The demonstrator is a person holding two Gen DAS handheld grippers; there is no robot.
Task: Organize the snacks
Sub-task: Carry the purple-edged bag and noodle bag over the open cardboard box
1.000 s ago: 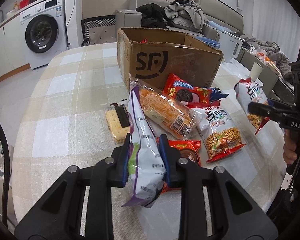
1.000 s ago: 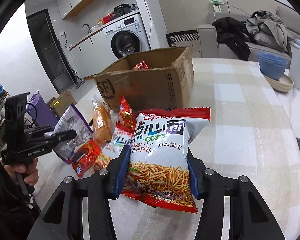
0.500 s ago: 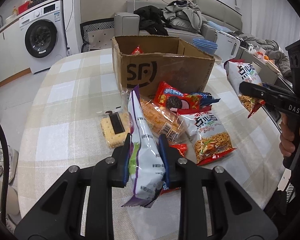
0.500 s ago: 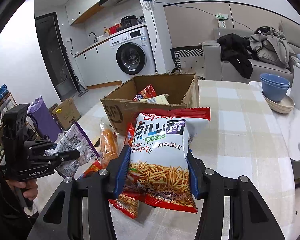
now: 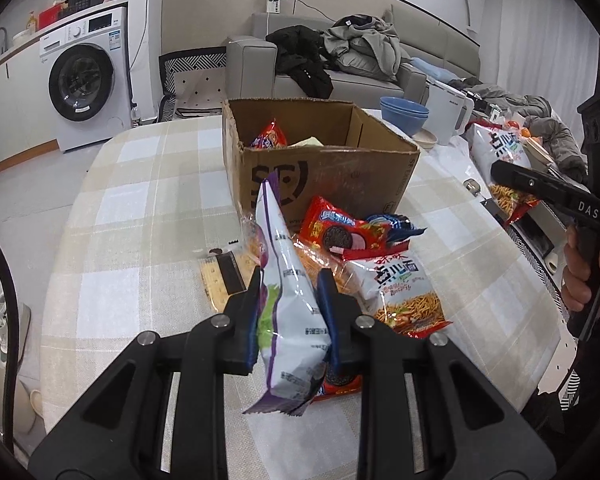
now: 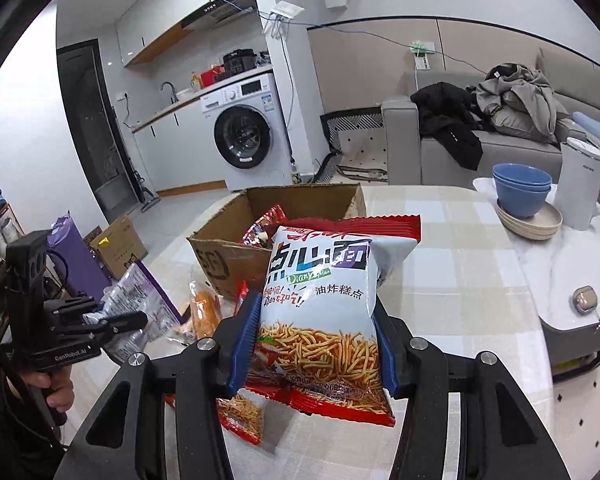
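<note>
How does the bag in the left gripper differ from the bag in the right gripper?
The purple-and-white bag is pinched edge-on and squeezed thin in the left gripper; the red-edged noodle-snack bag faces its camera flat, filling the wider-set right gripper. The first bag's visible side carries fine print, the second a picture of fried noodles. Both are sealed, clamped and off the checked tablecloth, near the cardboard box.

1. A white washing machine [image 6: 247, 128] stands under a kitchen counter by the far wall.
2. A grey sofa [image 5: 340, 76] carries a black jacket [image 5: 302, 58] and a heap of grey clothes [image 5: 364, 46].
3. Stacked blue bowls [image 6: 522, 188] sit on beige plates [image 6: 532, 224], just beside a white kettle [image 6: 586, 188].
4. A small beige case [image 6: 585, 300] lies on the marble top.
5. The surface [image 5: 140, 216] wears a checked cloth.
</note>
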